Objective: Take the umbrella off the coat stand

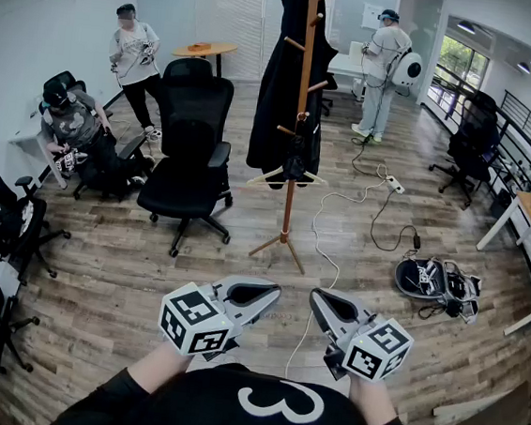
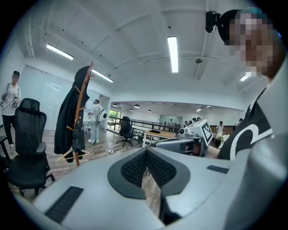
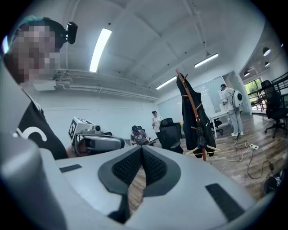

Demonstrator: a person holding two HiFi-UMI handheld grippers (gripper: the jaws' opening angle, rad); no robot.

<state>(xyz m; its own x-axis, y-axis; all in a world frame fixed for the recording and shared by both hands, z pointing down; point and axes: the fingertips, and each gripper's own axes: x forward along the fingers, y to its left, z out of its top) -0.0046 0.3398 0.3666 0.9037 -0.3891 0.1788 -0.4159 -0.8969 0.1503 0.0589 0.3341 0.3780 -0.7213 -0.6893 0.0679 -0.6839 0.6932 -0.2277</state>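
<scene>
The umbrella (image 1: 297,158), small, black and folded, hung from a low peg of the coat stand (image 1: 288,221), straight ahead of both tongs, well apart from them and touched by neither.

Nearest the person, the left tongs (image 1: 274,293) and the right tongs (image 1: 316,298) were held side by side. Their tips leaned toward each other without touching. Each pair had its jaws closed tip to tip with nothing between them.

Just beyond the right tongs a white cable (image 1: 325,230) ran away over the wooden floor (image 1: 128,268). Off to the right of the right tongs a dark pack (image 1: 426,277) lay on the boards.

Farther ahead stood the stand. A wooden hanger (image 1: 262,177) hung just under the umbrella, and a long black coat (image 1: 282,76) draped from the upper pegs. Left of the stand, ahead of the left tongs, stood a black office chair (image 1: 192,152).

Farthest off, one person in white (image 1: 382,68) stood to the right. Another (image 1: 134,52) stood to the left near a round table (image 1: 205,50).
</scene>
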